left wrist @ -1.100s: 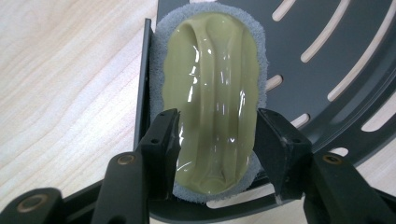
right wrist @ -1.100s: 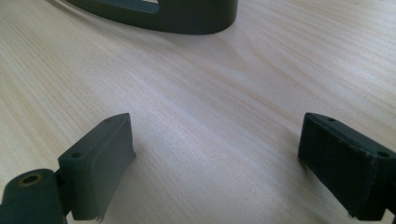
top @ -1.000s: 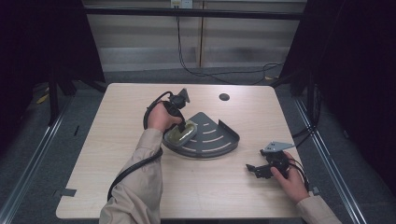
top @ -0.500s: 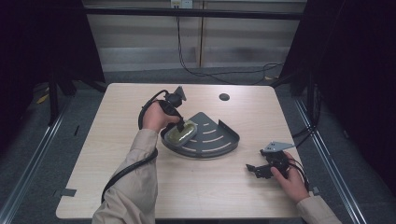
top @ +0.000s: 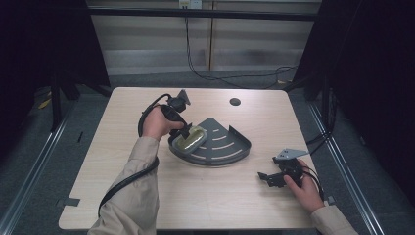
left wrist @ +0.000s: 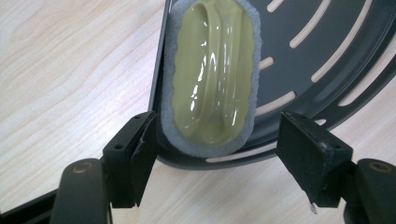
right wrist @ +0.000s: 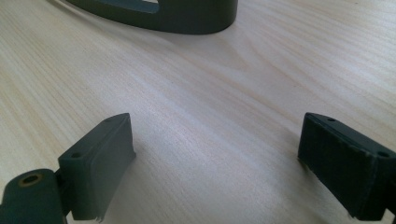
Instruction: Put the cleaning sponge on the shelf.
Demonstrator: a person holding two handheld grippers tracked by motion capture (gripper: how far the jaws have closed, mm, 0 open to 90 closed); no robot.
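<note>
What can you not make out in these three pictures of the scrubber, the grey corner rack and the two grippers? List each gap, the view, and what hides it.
- Scrubber, left gripper view: its far end is cut off by the top edge.
- Rack, right gripper view: mostly cut off by the top edge.
- Left gripper, high view: jaws too small to tell whether they touch the scrubber.
- Dark round spot, high view: too small to identify.

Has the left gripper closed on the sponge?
No, its jaws stand wide apart beside the sponge, which lies in the rack.

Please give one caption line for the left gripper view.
Open left gripper above a green scrubber lying in a dark slotted tray.
</note>
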